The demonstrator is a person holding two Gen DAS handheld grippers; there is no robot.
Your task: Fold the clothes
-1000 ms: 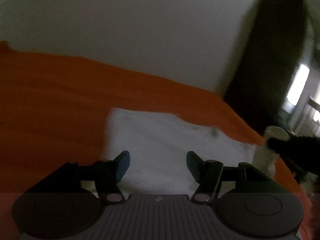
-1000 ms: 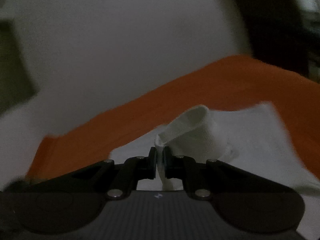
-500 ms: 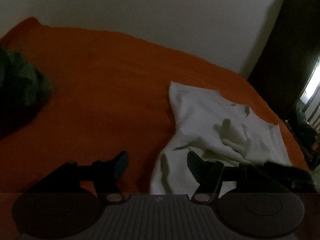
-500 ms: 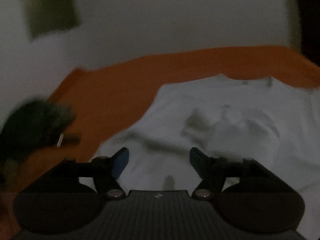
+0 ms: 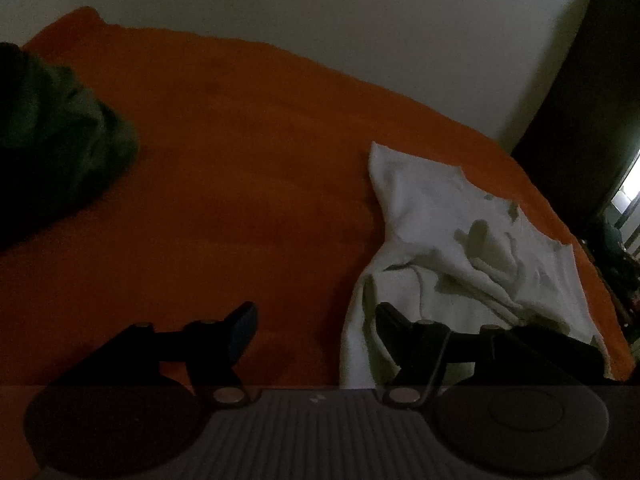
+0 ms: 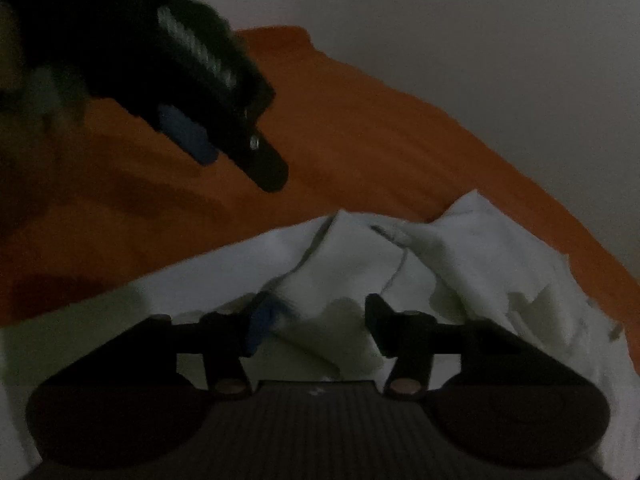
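Observation:
A crumpled white garment [image 5: 440,216] lies on the orange bed cover [image 5: 240,140], with loose folds heaped near its middle. My left gripper [image 5: 316,314] is open, low over the cover; its right finger reaches over the garment's left edge. In the right wrist view the white garment [image 6: 460,248] fills the lower frame. My right gripper [image 6: 320,308] stands open just above a raised fold, with nothing between its fingers. The left gripper [image 6: 236,156] shows at upper left there, above the orange cover [image 6: 360,140].
A dark green garment [image 5: 52,128] lies bunched on the cover at the far left. A tall dark cabinet [image 5: 580,100] stands at the right past the bed's edge. A pale wall [image 5: 320,12] runs behind the bed.
One second ago my right gripper was shut on a white fold; it has let go and now sits open, lower over the garment. My left gripper swung left, then held.

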